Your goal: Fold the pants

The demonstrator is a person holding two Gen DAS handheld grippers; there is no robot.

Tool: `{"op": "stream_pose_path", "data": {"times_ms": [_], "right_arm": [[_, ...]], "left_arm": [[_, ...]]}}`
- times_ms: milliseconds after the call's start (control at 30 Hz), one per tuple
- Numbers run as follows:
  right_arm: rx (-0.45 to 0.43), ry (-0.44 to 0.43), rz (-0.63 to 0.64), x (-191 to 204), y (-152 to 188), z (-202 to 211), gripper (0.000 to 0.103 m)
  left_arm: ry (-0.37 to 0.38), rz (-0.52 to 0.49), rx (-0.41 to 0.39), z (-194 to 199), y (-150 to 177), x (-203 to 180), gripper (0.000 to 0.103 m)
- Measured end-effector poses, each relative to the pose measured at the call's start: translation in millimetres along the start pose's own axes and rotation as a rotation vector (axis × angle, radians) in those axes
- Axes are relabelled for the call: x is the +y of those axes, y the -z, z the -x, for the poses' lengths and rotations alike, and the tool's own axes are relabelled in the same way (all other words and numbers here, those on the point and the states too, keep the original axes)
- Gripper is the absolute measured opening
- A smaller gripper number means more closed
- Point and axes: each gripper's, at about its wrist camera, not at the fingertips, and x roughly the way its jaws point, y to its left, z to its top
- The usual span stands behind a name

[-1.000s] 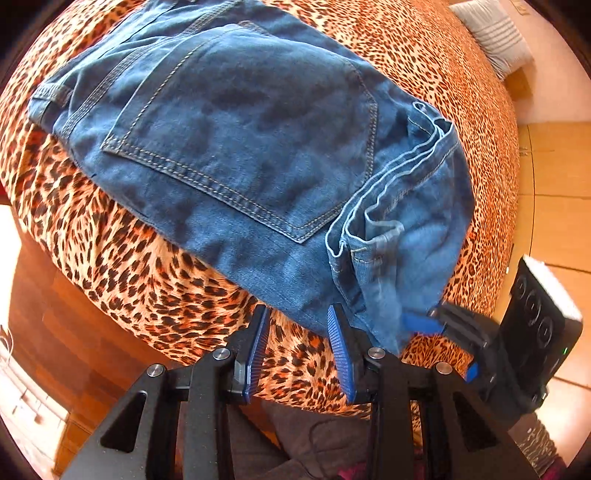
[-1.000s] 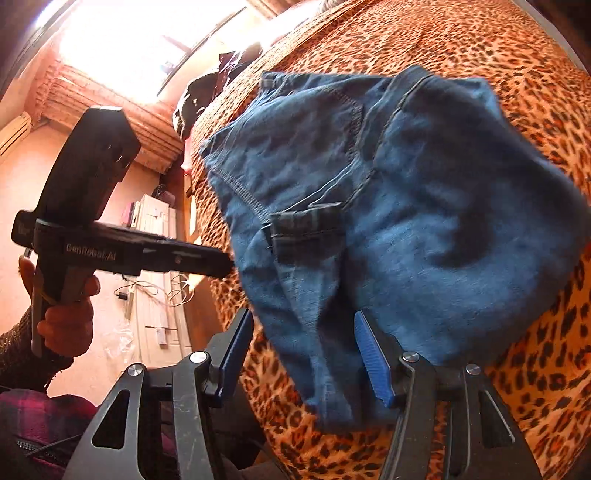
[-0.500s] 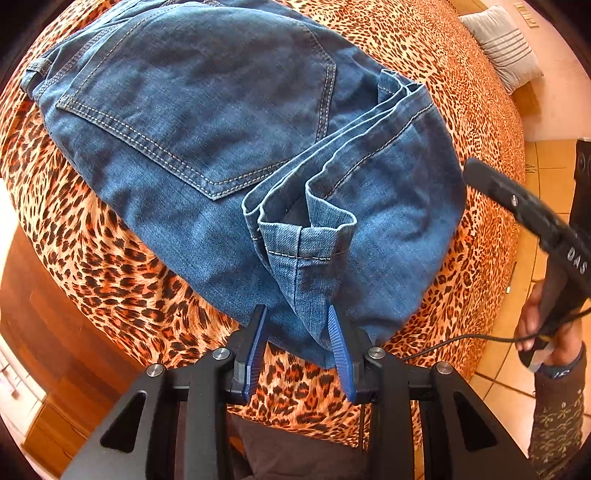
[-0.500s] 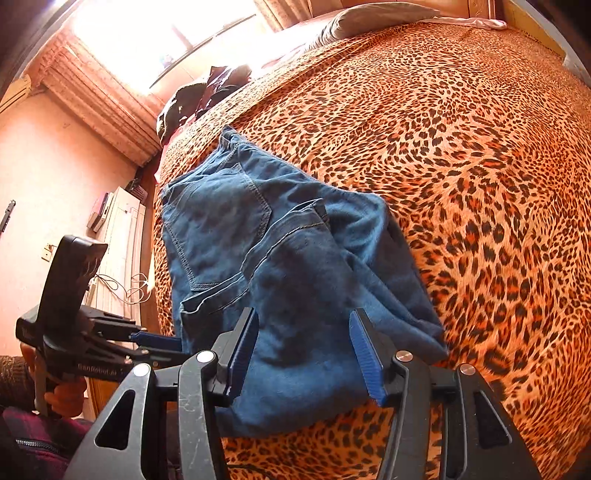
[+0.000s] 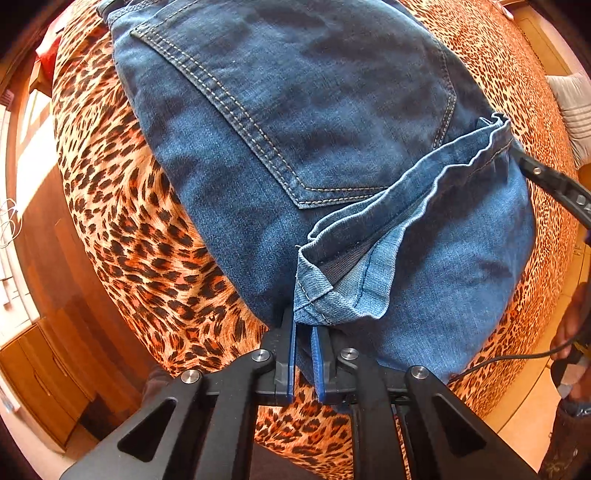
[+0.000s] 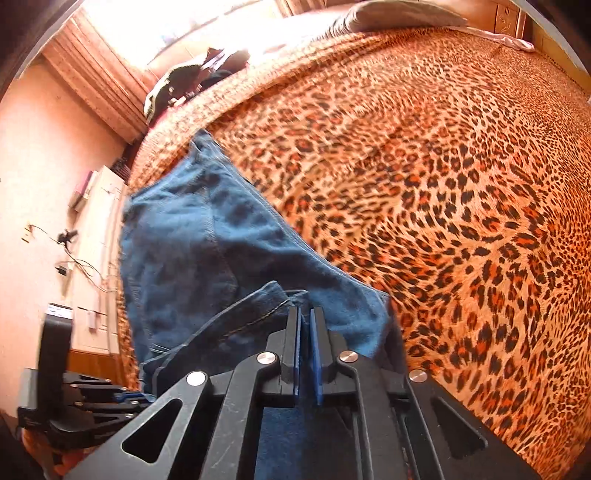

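Note:
Blue jeans (image 5: 314,110) lie folded on the leopard-print bedspread (image 5: 122,206), back pocket up, with the leg hems doubled over near me. My left gripper (image 5: 303,336) is shut on the near hem corner of the jeans. My right gripper (image 6: 306,325) is shut on the other hem corner of the jeans (image 6: 192,251). The right gripper's tip shows at the right edge of the left wrist view (image 5: 546,181). The left gripper shows at the lower left of the right wrist view (image 6: 74,402).
The bedspread (image 6: 443,184) stretches far to the right. Pillows (image 6: 399,14) lie at the head of the bed, dark clothes (image 6: 184,77) at its far edge. Wooden furniture (image 5: 44,350) and floor lie left; a striped cushion (image 5: 572,107) is at right.
Both grippers went from open to shut on the jeans' hem corners. The right gripper swung round so that more of the bed shows.

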Motion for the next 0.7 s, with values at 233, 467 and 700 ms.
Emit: {"op": "stream_pose_path", "data": {"times_ms": [233,467,700], "right_arm": [[-0.027,-0.175,-0.004,-31,46,39,0.057],[0.015,-0.101,-0.102,-51,68,16,0.005],[-0.054,-0.158,-0.074,-40,60,43,0.016]], "left_arm": [[0.173,-0.057,0.069,21,26,9,0.01],[0.05,-0.169,0.123,-25,28,-28,0.017],[0.185,-0.127,0.134,4,33,12,0.015]]}}
